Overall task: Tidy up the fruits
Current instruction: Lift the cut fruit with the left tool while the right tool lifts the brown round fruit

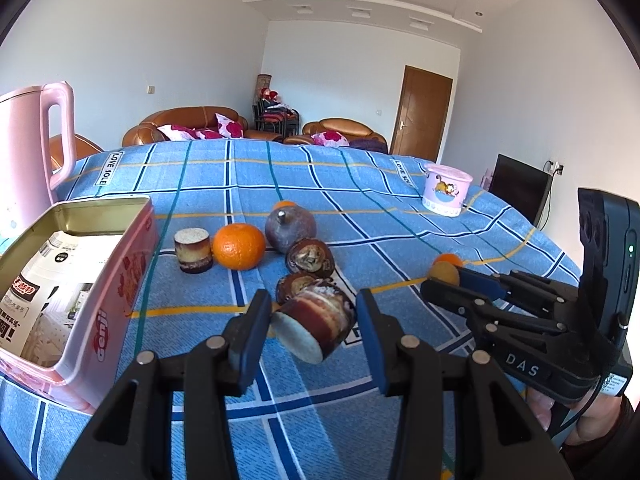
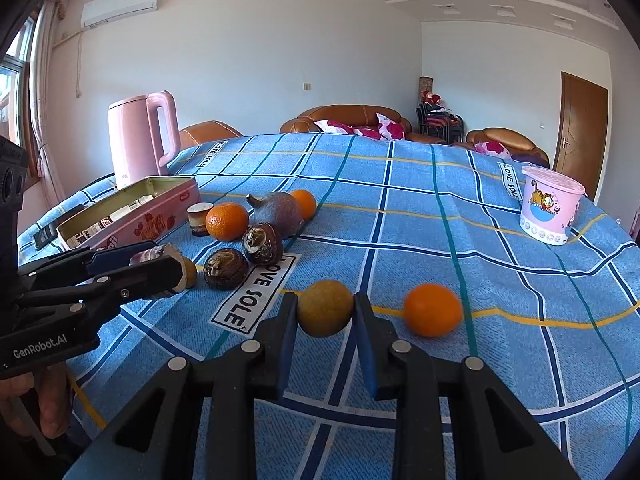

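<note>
My left gripper (image 1: 314,330) is open around a brown layered cylinder (image 1: 316,326) lying on its side; the pads stand apart from it. My right gripper (image 2: 325,312) is shut on a yellow-brown round fruit (image 2: 325,314) on the cloth; it also shows in the left wrist view (image 1: 444,274). An orange (image 2: 433,310) lies just right of it. Further back are two brown round fruits (image 2: 226,268) (image 2: 262,243), an orange (image 2: 227,221), a purple-grey fruit (image 2: 278,213), another orange (image 2: 304,203) and a second layered cylinder (image 2: 199,218).
An open pink tin (image 1: 104,280) with a leaflet inside sits at the left. A pink kettle (image 2: 142,136) stands behind it. A pink cartoon tub (image 2: 550,210) stands at the far right on the blue checked cloth (image 2: 440,220). Sofas lie beyond the table.
</note>
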`<state>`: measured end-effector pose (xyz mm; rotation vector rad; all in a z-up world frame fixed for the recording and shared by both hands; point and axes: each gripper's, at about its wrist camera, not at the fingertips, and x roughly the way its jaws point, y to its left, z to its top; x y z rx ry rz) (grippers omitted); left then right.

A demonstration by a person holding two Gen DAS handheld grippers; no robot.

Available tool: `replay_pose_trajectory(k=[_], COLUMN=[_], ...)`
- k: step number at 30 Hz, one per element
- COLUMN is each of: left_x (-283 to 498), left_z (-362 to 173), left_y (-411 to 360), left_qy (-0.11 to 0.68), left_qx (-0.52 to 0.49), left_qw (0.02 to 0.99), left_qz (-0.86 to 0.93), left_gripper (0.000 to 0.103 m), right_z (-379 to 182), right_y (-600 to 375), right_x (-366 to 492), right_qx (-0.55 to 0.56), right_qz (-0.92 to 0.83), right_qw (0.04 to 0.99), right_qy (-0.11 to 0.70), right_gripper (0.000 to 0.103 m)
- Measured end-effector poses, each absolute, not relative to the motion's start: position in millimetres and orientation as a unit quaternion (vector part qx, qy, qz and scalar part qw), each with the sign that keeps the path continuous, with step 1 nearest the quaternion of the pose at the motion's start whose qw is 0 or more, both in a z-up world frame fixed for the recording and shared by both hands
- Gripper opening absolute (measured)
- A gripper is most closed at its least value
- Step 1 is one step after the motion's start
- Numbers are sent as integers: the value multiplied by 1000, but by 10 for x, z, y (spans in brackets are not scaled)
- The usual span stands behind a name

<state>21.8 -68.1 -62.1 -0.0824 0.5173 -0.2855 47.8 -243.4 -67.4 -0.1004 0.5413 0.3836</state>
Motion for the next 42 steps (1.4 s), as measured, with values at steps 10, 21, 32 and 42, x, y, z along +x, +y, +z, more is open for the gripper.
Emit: replay_pose_trajectory(k=[10,21,32,42], left_x=[194,155,117,82], left_z=[-614,-591,-589,-590], left_y=[-689,-738,-763,-783], left_qy=[246,231,218,203], left_qx=[-37,-20,-8,2], left_qw=[959,964,967,971], left_qz=[-139,-132,-130,-125], left_gripper=[45,45,45,45], right_z=[-664,-650,-645,-629], right_y=[-2454,-2454,-2460,-2452], right_x=[426,381,320,260], right_qx=[-48,-52,-55,-60], right_qz=[195,200,206,214], right_qw=[948,952,955,957], right_qy=[246,227,205,185], right_gripper=[29,29,29,29])
